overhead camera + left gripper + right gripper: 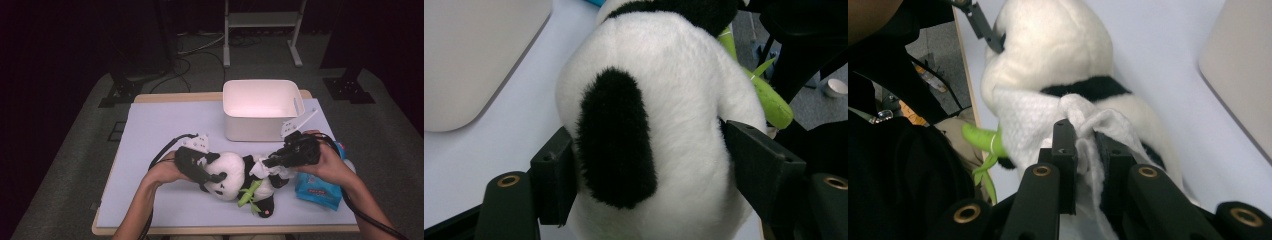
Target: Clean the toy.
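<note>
A black-and-white plush panda (232, 175) lies on the pale mat (150, 130) holding a green bamboo sprig (248, 194). My left gripper (215, 177) clamps the panda's head (664, 100) from both sides, with its pads pressed into the fur. My right gripper (267, 162) is shut on a bunched white wipe (1033, 130) that rests against the panda's body (1053, 45), and the cloth is pinched between its jaws (1085, 135). The black ear patch (614, 135) faces the left gripper view.
A white bin (260, 130) stands just behind the panda, and its side appears in both gripper views (469, 60) (1243, 65). A blue pack of wipes (317, 190) lies under the right hand. The mat's front edge is close to the forearms.
</note>
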Demonstrator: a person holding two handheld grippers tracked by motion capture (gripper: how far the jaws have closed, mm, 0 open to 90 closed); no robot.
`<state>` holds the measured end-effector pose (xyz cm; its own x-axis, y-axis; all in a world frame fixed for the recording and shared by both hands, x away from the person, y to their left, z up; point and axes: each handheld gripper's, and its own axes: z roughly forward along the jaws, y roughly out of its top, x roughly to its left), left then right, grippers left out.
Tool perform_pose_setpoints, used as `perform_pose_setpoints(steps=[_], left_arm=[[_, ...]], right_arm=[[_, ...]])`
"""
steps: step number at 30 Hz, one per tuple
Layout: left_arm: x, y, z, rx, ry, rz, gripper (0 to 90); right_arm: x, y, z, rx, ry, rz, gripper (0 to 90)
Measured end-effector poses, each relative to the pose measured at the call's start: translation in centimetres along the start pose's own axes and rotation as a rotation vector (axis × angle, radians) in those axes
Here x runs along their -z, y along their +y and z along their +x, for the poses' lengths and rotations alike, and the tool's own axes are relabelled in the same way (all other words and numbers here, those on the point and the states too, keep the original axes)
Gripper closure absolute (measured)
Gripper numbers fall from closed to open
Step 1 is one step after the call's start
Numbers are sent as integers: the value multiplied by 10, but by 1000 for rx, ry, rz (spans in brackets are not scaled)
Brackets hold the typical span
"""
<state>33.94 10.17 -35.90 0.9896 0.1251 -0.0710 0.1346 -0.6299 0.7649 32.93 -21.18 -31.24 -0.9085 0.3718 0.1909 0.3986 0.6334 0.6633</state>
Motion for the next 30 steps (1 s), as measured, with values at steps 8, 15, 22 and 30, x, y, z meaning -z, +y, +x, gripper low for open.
perform_pose_setpoints(steps=[8,15,22,30], left_arm=[[7,3,-2,-28,7,-23,331],[7,-1,-1,3,1,-17,311],[6,-2,0,15,0,-16,288],[5,3,-1,-3,5,-6,283]], right_arm=[[-8,10,-2,14,-9,8,806],[1,-2,1,9,-55,29,802],[9,-16,0,2,-63,39,726],[4,-19,10,74,-65,86,632]])
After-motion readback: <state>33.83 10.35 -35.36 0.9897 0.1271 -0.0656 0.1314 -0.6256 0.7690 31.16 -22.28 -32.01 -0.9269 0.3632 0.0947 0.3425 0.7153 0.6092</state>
